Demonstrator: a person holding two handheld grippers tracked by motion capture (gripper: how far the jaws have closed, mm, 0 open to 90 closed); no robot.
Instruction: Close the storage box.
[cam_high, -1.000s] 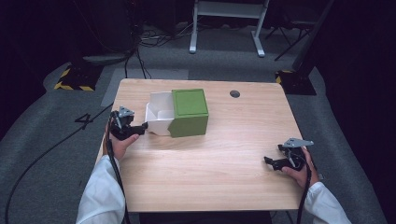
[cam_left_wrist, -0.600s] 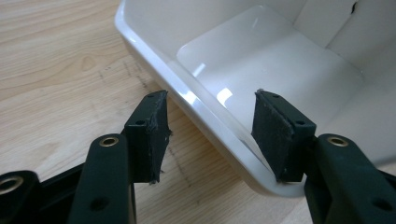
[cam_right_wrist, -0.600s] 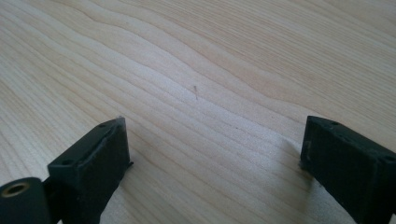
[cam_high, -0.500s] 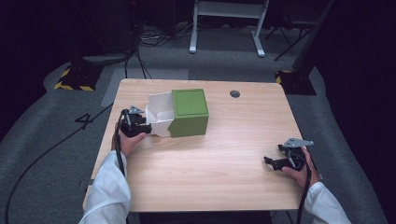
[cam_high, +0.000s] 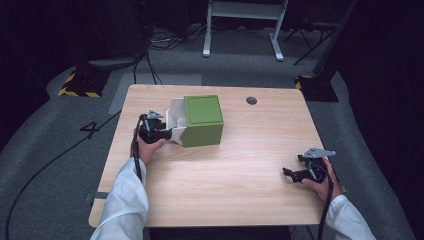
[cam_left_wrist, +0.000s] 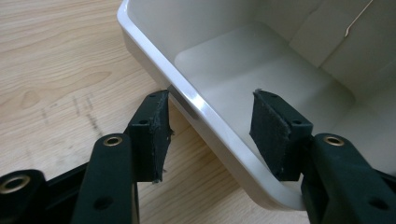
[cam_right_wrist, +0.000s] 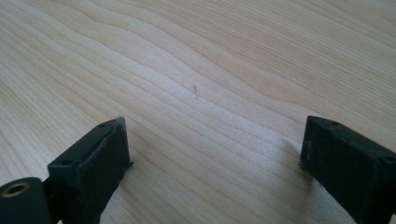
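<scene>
The left tool (cam_left_wrist: 210, 135) straddles, jaws spread, the rim of the white plastic drawer (cam_left_wrist: 205, 109) jutting from the green box (cam_high: 202, 120) on the wooden table (cam_high: 240, 165). Judging by this, clamp squarely on the rim before pulling. The right tool (cam_high: 295, 174) rests released, well apart.

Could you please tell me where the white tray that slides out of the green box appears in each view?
High view: the white tray sits left of centre, projecting from the green box.
Left gripper view: its rim crosses between the open jaws.
Right gripper view: not in it.
Shared landmark: the wooden table.
</scene>
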